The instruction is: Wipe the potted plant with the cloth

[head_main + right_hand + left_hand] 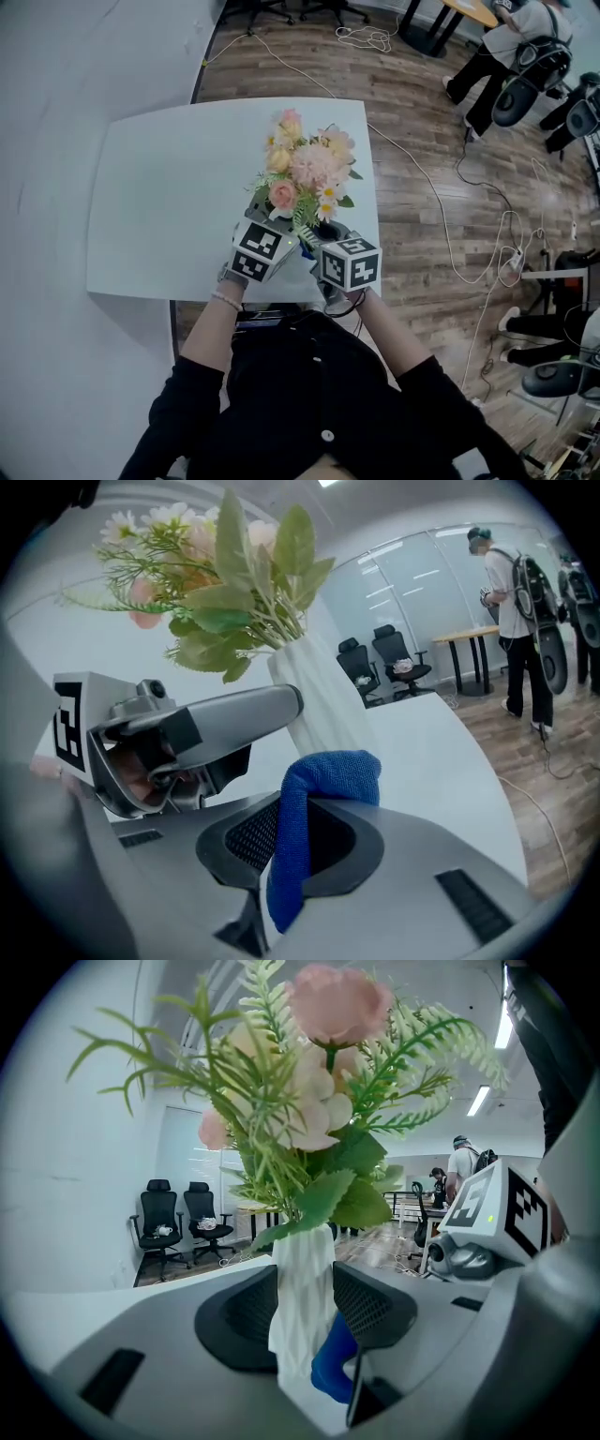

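Left fingers: my left gripper (307, 1324) pinches the lower body of the white faceted vase (302, 1262), one ribbed pad on each side of it.
Right fingers: my right gripper (295, 844) is clamped on a folded blue fleecy cloth (330, 772); the fold stands up above the pads and the tail hangs down between them.
Potted plant: the vase carries pink and cream artificial flowers with green fern sprigs (305, 169). It is at the near right part of the white table (159, 206), close to the near edge.
Cloth against plant: in the left gripper view the cloth (330, 1368) sits at the vase's lower right side, just beside it; I cannot tell whether it presses on it.
Grippers together: my two marker cubes are side by side over the table's near edge, left (265, 234) and right (326, 239), both pointing away from me toward the plant.
Far side: wood-plank floor (422, 141) with a white cable (441, 216) trailing across it.
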The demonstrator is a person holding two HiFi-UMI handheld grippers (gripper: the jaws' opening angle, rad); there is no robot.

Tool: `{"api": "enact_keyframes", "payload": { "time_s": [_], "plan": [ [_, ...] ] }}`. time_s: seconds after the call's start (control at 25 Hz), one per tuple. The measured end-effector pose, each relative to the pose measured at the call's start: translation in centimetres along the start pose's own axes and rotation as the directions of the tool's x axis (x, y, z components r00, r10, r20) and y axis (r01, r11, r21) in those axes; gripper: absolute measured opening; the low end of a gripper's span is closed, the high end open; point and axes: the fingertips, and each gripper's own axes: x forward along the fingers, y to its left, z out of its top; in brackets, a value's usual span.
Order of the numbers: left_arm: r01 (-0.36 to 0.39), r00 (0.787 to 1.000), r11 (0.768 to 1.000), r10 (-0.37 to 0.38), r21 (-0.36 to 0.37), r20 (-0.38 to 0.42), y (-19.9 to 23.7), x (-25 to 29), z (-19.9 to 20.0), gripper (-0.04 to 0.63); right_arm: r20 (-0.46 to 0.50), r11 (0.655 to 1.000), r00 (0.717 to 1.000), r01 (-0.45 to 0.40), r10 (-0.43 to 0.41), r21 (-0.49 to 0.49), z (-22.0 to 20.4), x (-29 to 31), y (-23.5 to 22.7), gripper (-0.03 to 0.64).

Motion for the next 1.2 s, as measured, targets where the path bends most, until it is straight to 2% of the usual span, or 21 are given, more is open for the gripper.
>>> {"api": "enact_keyframes", "payload": {
  "time_s": [0.24,0.4,0.56,0.76,0.88,1.04,1.2],
  "plan": [
    [0.008,1.0,1.0,-0.008,0.003,0.004,0.0,0.2,-0.3,0.196,-0.009,0.98,1.0,-0.026,0.024,-0.199,1.1,-1.3,1.0,0.077],
    [0.006,1.0,1.0,-0.006,0.003,0.002,0.0,0.2,-0.3,0.196,-0.073,0.936,0.996,-0.075,0.053,-0.345,0.1,-2.4,1.9,0.077],
    [0.002,1.0,1.0,-0.002,0.004,-0.001,-0.1,0.0,0.0,0.196,-0.169,0.887,0.981,-0.162,0.097,-0.432,-2.3,-2.5,3.2,0.077],
    [0.01,1.0,1.0,-0.01,0.006,-0.018,-0.3,-0.1,0.0,0.196,-0.291,0.841,0.944,-0.282,0.156,-0.462,-5.4,-0.9,5.0,0.077],
    [0.018,1.0,1.0,-0.018,0.009,-0.022,-0.4,-0.1,0.1,0.196,-0.324,0.829,0.927,-0.327,0.189,-0.453,-6.0,0.4,5.9,0.077],
    [0.02,0.999,1.0,-0.02,0.011,-0.026,-0.3,0.1,0.1,0.196,-0.329,0.836,0.926,-0.324,0.185,-0.442,-5.6,2.6,5.5,0.077],
    [0.019,0.999,1.0,-0.019,0.011,-0.028,-0.4,0.0,0.1,0.196,-0.325,0.847,0.937,-0.272,0.125,-0.457,-5.2,4.1,3.7,0.077]
  ]
}}
